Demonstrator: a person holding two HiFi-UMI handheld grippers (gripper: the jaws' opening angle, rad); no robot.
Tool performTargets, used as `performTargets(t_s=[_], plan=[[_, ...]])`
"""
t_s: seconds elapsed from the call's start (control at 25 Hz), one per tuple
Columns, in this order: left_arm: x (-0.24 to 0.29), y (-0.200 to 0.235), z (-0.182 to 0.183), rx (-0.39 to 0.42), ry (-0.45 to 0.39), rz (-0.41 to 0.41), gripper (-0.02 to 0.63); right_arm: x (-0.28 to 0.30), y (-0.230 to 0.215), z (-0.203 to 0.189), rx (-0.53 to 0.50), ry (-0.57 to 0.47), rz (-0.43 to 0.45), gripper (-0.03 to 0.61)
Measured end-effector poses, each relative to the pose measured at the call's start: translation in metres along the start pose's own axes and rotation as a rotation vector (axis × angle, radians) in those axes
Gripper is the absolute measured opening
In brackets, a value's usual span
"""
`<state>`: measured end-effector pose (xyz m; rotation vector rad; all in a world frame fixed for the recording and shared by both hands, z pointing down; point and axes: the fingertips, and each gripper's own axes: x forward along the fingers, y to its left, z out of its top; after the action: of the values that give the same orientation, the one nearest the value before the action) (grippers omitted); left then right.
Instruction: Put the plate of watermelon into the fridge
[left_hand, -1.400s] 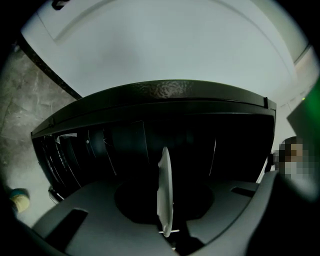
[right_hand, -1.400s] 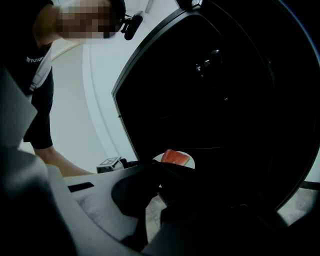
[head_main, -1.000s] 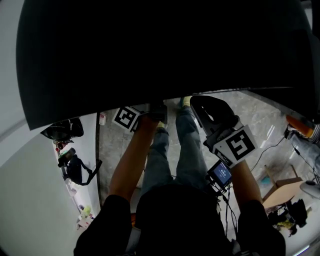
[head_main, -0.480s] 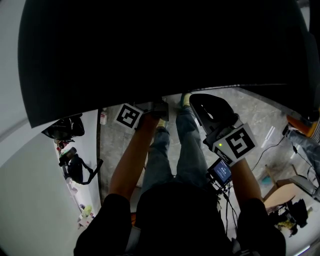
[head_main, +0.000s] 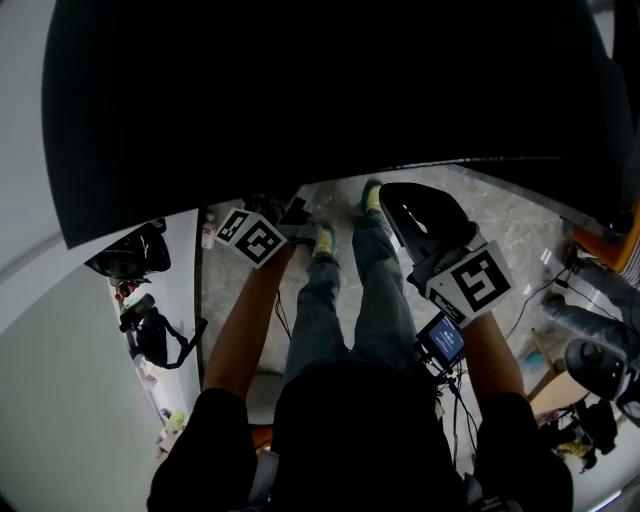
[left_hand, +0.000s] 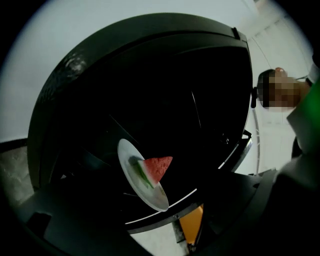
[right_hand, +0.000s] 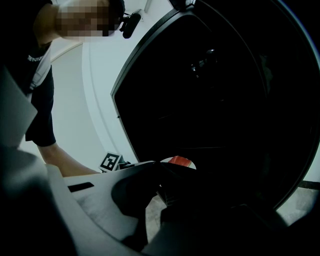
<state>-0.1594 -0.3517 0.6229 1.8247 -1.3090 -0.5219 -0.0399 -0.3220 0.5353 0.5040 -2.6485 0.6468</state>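
Observation:
In the left gripper view a white plate (left_hand: 142, 182) with a red watermelon wedge (left_hand: 157, 166) rests inside the dark fridge (left_hand: 150, 75). My left gripper (left_hand: 155, 225) has just been opening. Its jaws stand wide apart, and the plate lies a little beyond them, untouched. In the head view its marker cube (head_main: 252, 238) sits under the fridge's black edge (head_main: 330, 100). My right gripper (head_main: 430, 225) reaches toward that same edge. In the right gripper view its jaws are dark, and their gap is hidden. The plate (right_hand: 178, 161) shows just past them.
The person's legs (head_main: 350, 290) and the grey tiled floor (head_main: 520, 240) lie below. A white wall (head_main: 60, 380) runs along the left, with bags and small items at its foot. An orange part (left_hand: 192, 225) shows below the fridge shelf. Cables and boxes lie at the right.
The left gripper's marker cube has rolled and shifted slightly left, away from the fridge edge. The right gripper has kept still.

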Motion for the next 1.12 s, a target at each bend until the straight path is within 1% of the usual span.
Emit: performTargets(t_s=[0.16, 0.24, 0.4, 0.52, 0.64, 0.76, 0.8, 0.96, 1.12], plan=[[-0.001, -0.003, -0.018, 0.186, 0.134, 0.004, 0.438, -0.001, 0.0, -0.001, 0.01, 0.001, -0.009, 0.012], [0.0, -0.003, -0.023, 0.251, 0.174, 0.012, 0.44, 0.0, -0.001, -0.002, 0.008, 0.0, -0.011, 0.012], [0.0, -0.002, -0.029, 0.334, 0.228, 0.029, 0.439, 0.0, -0.001, -0.002, 0.011, -0.005, -0.012, 0.012], [-0.002, 0.001, -0.036, 0.415, 0.292, 0.057, 0.435, 0.0, -0.001, -0.001, 0.006, -0.003, -0.01, 0.012], [-0.004, 0.005, -0.038, 0.47, 0.338, 0.09, 0.395, 0.0, -0.002, 0.0, 0.002, -0.004, -0.01, 0.012], [-0.004, 0.011, -0.038, 0.515, 0.368, 0.138, 0.335, 0.0, -0.003, 0.001, 0.002, -0.003, -0.013, 0.012], [-0.004, 0.011, -0.04, 0.537, 0.381, 0.146, 0.328, 0.0, -0.002, 0.001, 0.002, -0.003, -0.013, 0.012], [-0.007, 0.011, -0.044, 0.585, 0.415, 0.131, 0.33, -0.001, 0.0, 0.0, 0.001, 0.001, -0.014, 0.012], [-0.007, 0.015, -0.042, 0.668, 0.443, 0.134, 0.33, 0.002, -0.002, 0.004, -0.004, -0.011, -0.016, 0.012]])
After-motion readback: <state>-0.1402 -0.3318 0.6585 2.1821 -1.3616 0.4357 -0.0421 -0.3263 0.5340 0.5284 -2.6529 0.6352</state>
